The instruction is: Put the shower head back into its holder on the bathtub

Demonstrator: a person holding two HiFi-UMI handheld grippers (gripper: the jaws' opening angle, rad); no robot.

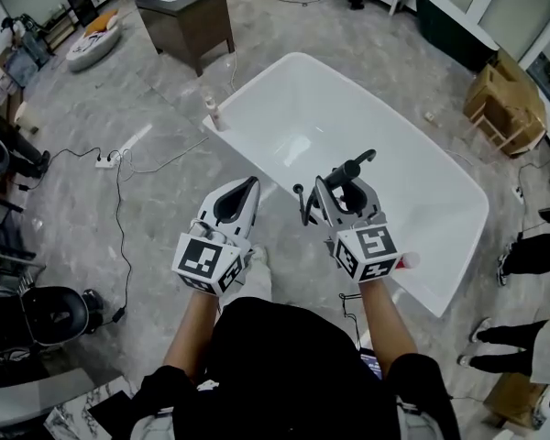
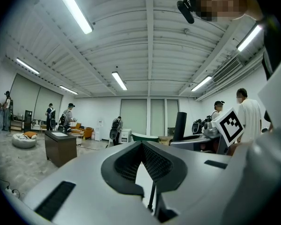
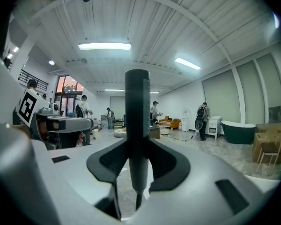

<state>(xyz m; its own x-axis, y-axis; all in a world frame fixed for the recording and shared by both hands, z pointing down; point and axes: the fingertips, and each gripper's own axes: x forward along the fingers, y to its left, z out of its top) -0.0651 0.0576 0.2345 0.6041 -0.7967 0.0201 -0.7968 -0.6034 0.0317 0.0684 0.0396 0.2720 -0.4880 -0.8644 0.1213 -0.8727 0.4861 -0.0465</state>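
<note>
The black shower head (image 1: 352, 170) stands upright in my right gripper (image 1: 346, 189), which is shut on its handle; in the right gripper view the handle (image 3: 137, 125) fills the gap between the jaws. Both grippers hover over the near rim of the white bathtub (image 1: 257, 85). A thin black fixture (image 1: 300, 203) rises from that rim between the two grippers; I cannot tell if it is the holder. My left gripper (image 1: 247, 189) is shut and holds nothing, its jaw tips meeting in the left gripper view (image 2: 142, 146). The shower head (image 2: 180, 125) shows there to its right.
A small bottle (image 1: 212, 113) stands on the tub's left corner. A dark cabinet (image 1: 185, 16) is beyond it. A power strip (image 1: 105, 161) with cables lies on the floor to the left. A wooden chair (image 1: 506, 104) and people (image 1: 532, 250) are at the right.
</note>
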